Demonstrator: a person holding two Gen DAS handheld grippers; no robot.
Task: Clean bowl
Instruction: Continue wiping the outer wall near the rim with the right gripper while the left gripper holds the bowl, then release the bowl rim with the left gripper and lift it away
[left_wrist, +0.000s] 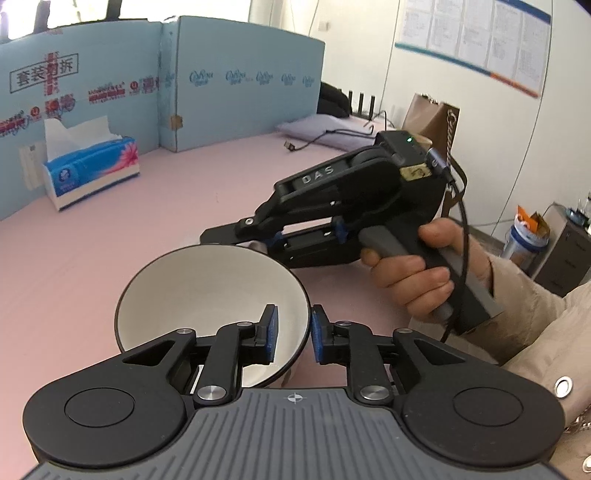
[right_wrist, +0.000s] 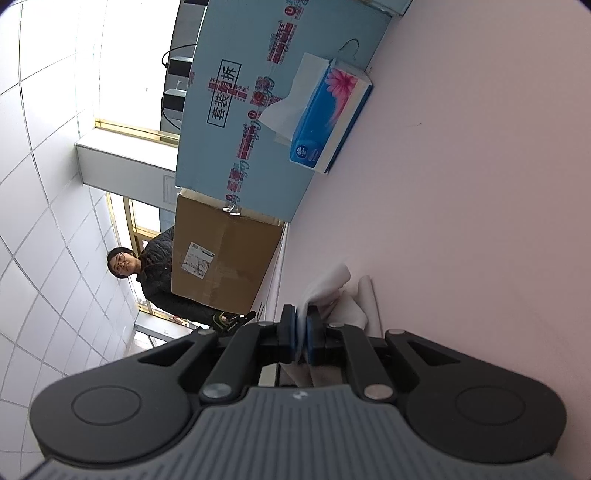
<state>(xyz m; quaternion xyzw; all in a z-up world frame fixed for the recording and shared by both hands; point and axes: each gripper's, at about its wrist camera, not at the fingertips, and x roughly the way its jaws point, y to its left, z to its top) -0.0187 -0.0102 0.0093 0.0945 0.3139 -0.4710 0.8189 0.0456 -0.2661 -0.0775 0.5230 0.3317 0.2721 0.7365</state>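
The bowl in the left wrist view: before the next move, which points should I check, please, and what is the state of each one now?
1. Left gripper grips the bowl: not ok. The rim stands between the jaws, but the inner pad is apart from the wall.
2. Right gripper holds the tissue: ok, shut on it.
3. Bowl rests on the table: cannot tell, its base is hidden behind the left gripper.
4. Inside of the bowl is free of things: ok.
5. A spare sheet stands out of the tissue box: ok.
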